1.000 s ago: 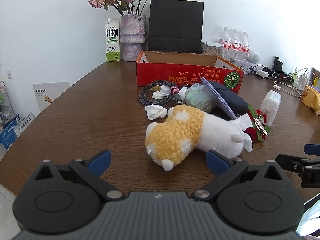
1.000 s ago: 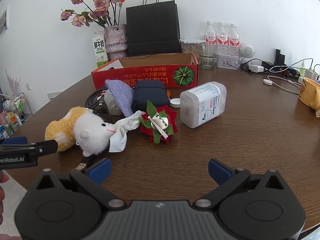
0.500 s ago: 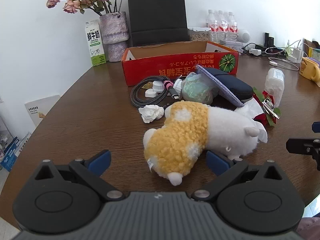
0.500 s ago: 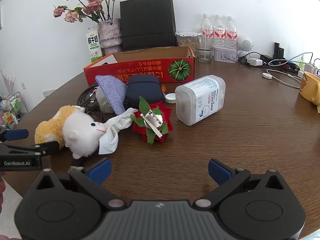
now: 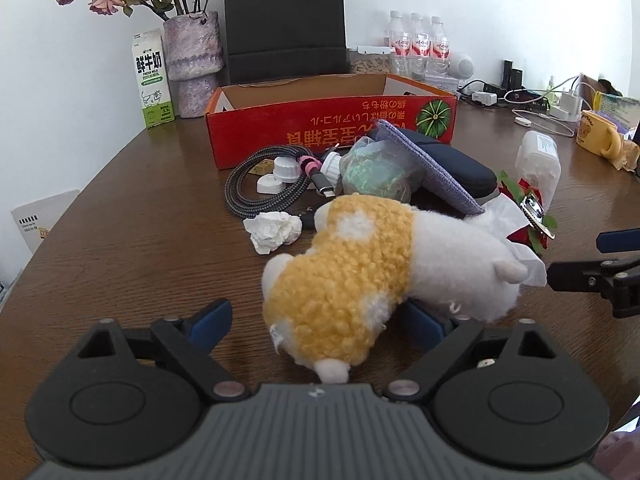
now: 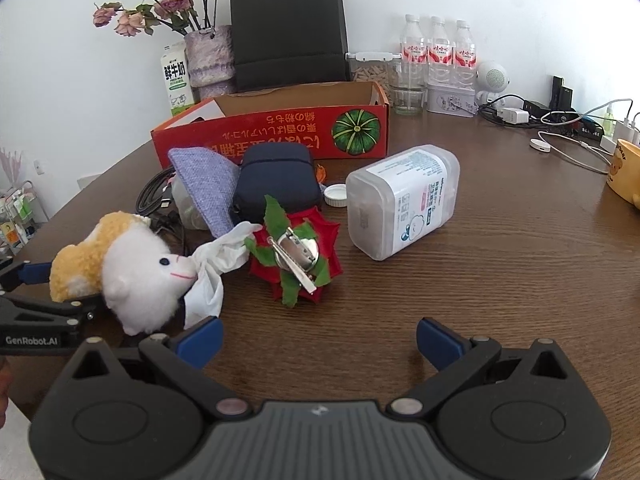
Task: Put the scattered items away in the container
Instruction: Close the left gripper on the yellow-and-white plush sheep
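Observation:
A yellow and white plush toy [image 5: 360,272] lies on its side on the brown table, also visible in the right wrist view [image 6: 136,272]. My left gripper [image 5: 316,320] straddles its yellow end and its jaws are closing; the left pad [image 5: 210,318] stands clear of the fur, and the plush partly hides the right pad. My right gripper [image 6: 319,340] is open over bare table, just short of a red fabric flower with a metal clip [image 6: 296,256]. The open red cardboard box [image 5: 332,132] stands behind the pile.
Around the plush lie a crumpled tissue [image 5: 274,230], a coiled cable [image 5: 248,192], a navy case [image 5: 452,168], a purple pouch [image 6: 208,184] and a tipped plastic jar [image 6: 404,200]. A vase [image 5: 194,60], milk carton [image 5: 152,80], black bag [image 5: 284,20] and bottles [image 6: 436,52] line the wall.
My left gripper has advanced and dipped, so the plush now sits between its jaws, which have narrowed a little. My right gripper has crept closer to the red flower.

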### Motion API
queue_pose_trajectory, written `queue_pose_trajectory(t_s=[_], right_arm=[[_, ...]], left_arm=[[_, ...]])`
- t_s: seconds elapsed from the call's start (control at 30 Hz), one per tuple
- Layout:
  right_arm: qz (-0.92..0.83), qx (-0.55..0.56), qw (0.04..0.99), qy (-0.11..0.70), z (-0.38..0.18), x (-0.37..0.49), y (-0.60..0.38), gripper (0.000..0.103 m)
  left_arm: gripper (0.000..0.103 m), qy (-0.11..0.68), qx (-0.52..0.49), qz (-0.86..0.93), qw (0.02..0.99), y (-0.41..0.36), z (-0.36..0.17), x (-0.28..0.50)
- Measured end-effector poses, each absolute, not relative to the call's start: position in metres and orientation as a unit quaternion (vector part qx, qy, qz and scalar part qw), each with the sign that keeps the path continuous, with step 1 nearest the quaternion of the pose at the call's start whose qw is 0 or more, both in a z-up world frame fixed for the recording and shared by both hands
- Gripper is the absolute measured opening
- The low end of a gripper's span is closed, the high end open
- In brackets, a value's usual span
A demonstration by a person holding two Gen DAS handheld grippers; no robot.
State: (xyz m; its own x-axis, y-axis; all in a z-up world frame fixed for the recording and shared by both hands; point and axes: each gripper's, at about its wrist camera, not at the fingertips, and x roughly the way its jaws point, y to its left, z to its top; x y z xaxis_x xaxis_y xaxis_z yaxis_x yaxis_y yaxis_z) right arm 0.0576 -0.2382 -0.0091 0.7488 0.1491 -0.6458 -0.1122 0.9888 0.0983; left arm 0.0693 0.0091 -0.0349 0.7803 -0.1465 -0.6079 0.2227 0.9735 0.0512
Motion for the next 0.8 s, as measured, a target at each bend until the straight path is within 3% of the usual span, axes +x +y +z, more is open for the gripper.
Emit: queue_pose_trajectory(t_s=[0.03, 0.33, 0.63, 0.8], right_arm=[[0.071, 0.026, 0.935, 0.346, -0.009, 0.06, -0.238, 0.103], [0.078, 0.024, 0.936, 0.343, -0.005, 0.079, -0.235, 0.103], [0.079, 0.024, 0.937, 0.339, -0.005, 0.088, -0.237, 0.103], [0.081, 0.02, 0.939, 0.334, -0.005, 0.094, -0.236, 0.103]], left_arm=[[0.079, 0.316, 0.058, -0.105, 0.941, 0.009, -0.035, 0.07], [0.052, 0.304, 0.072, -0.13, 0.941, 0.006, -0.036, 0.072], [0.042, 0.282, 0.012, -0.123, 0.952, 0.023, -0.026, 0.065], [0.041, 0.282, -0.005, -0.102, 0.954, 0.034, -0.025, 0.064]])
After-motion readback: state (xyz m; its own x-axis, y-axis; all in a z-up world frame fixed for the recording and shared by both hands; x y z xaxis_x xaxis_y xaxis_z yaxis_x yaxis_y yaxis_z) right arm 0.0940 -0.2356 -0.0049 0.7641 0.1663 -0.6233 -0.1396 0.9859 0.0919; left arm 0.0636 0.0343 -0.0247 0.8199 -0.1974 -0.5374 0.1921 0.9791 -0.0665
